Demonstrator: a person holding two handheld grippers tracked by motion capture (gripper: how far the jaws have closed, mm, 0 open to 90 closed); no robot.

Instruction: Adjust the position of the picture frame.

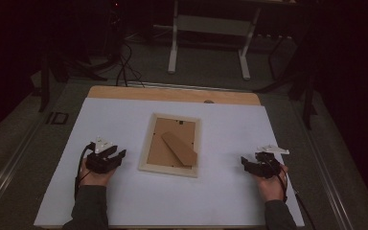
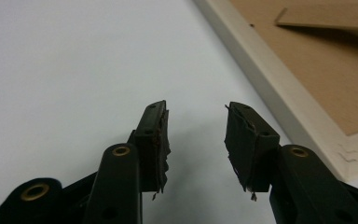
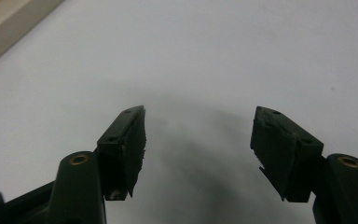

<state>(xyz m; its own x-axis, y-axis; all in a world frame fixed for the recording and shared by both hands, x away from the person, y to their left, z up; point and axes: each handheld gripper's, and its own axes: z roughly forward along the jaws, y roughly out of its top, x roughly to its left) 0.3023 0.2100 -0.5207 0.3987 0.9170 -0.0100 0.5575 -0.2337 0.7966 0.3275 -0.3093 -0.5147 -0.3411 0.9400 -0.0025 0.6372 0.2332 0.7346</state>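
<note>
A pale wooden picture frame (image 1: 146,143) lies face down in the middle of the white table sheet, its brown backing board and a cardboard stand flap (image 1: 179,148) facing up. My left gripper (image 1: 113,154) rests on the sheet just left of the frame, jaws apart with nothing between them; in the left gripper view (image 2: 196,126) the frame's edge (image 2: 270,84) runs past on the right. My right gripper (image 1: 250,159) sits well to the right of the frame, open and empty over bare sheet (image 3: 198,121); a frame corner (image 3: 9,18) shows at the top left.
The white sheet (image 1: 220,191) covers most of a wooden tabletop (image 1: 172,93), whose far strip stays bare. Beyond it stand the white legs of another table (image 1: 173,43) and cables (image 1: 124,62) on a dark floor.
</note>
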